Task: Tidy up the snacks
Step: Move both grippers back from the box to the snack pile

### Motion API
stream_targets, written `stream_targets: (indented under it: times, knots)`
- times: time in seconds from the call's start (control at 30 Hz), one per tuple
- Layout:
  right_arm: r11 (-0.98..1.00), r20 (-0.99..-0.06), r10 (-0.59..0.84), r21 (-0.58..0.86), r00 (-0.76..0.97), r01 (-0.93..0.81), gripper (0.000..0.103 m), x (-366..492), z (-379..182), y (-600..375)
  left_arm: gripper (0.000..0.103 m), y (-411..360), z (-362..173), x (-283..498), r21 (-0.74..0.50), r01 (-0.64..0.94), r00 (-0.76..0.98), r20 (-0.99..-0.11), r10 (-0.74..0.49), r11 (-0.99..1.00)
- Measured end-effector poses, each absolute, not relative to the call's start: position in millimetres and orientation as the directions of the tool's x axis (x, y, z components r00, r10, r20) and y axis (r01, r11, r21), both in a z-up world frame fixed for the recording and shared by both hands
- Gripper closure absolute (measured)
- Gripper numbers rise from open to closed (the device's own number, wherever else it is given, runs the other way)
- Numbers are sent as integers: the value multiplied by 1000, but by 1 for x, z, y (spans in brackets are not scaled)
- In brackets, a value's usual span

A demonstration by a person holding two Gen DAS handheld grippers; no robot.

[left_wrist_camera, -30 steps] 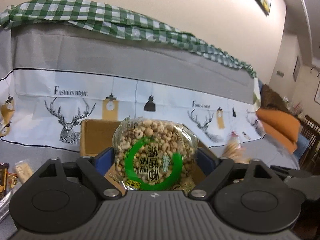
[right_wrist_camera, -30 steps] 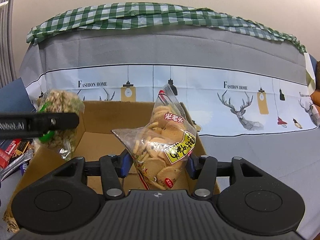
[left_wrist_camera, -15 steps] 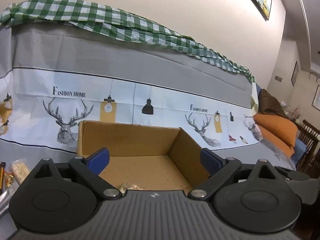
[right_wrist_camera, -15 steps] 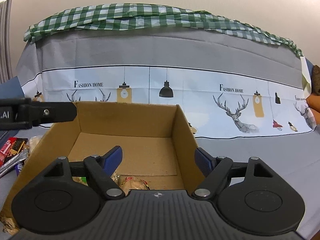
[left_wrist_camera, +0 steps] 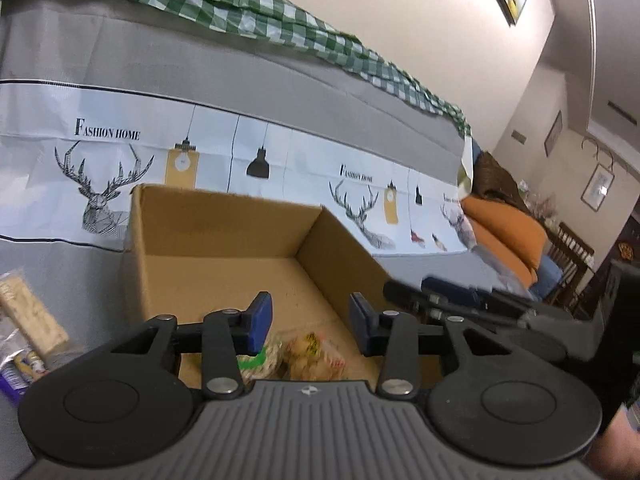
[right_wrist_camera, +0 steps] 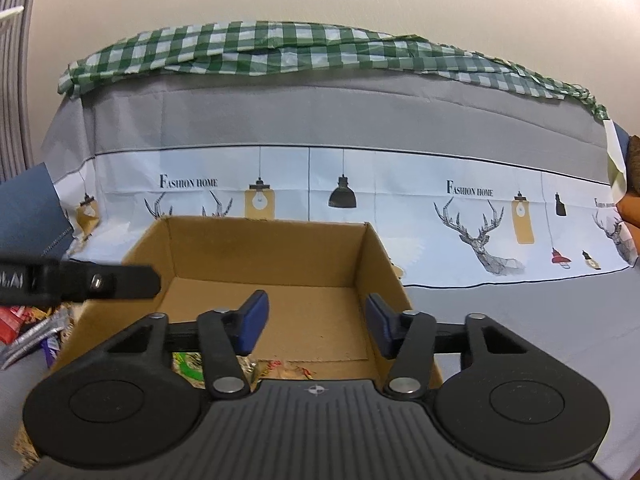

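Note:
An open cardboard box (left_wrist_camera: 224,232) (right_wrist_camera: 264,248) stands on the grey cloth in front of both grippers. Two snack bags lie at its near end: a green-labelled puffed-snack bag (left_wrist_camera: 256,360) (right_wrist_camera: 188,364) and a cracker bag (left_wrist_camera: 312,356) (right_wrist_camera: 288,368) with red and yellow print, both partly hidden by the gripper bodies. My left gripper (left_wrist_camera: 310,322) hovers above them with its jaws closing on nothing. My right gripper (right_wrist_camera: 316,322) hangs over the box floor, its jaws closing too, with nothing between them. Each gripper shows in the other's view, the right one (left_wrist_camera: 472,304) and the left one (right_wrist_camera: 96,282).
Loose snack packets (left_wrist_camera: 28,320) (right_wrist_camera: 24,332) lie on the cloth left of the box. A sofa back draped with a deer-print cover (right_wrist_camera: 320,184) and a green checked cloth (right_wrist_camera: 280,48) rises behind. Orange cushions (left_wrist_camera: 508,236) and wooden chairs (left_wrist_camera: 572,256) are at the far right.
Both bags left the jaws and dropped into the box. The jaws spread wide, then narrowed again. The left view has swung to the right.

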State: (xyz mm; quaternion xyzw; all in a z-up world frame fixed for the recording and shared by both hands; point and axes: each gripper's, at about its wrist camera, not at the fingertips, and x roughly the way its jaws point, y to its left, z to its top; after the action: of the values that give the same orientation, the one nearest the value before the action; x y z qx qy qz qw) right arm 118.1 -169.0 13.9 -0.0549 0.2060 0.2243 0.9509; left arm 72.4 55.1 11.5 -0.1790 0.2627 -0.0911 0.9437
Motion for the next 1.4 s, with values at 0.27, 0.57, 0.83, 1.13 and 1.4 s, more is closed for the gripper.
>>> stream_targets:
  times: [0.27, 0.57, 0.83, 1.13, 1.4]
  knots:
    - [871, -392, 471, 68, 790, -486, 52, 99, 26, -155, 56, 96, 14, 40, -263, 108, 789, -564, -244, 959]
    - [812, -391, 547, 36, 740, -582, 51, 66, 34, -109, 57, 181, -19, 2, -412, -164, 755, -637, -155, 896]
    - [760, -395, 607, 32, 690, -650, 51, 42, 35, -74, 56, 206, -31, -6, -379, -247, 700, -707, -107, 892]
    - [675, -404, 680, 19, 612, -737, 51, 15, 21, -37, 54, 218, -32, -15, -385, -284, 698, -711, -86, 878]
    - [557, -403, 755, -22, 517, -831, 52, -25, 1, -9, 54, 230, -33, -16, -344, -334, 697, -717, -16, 877]
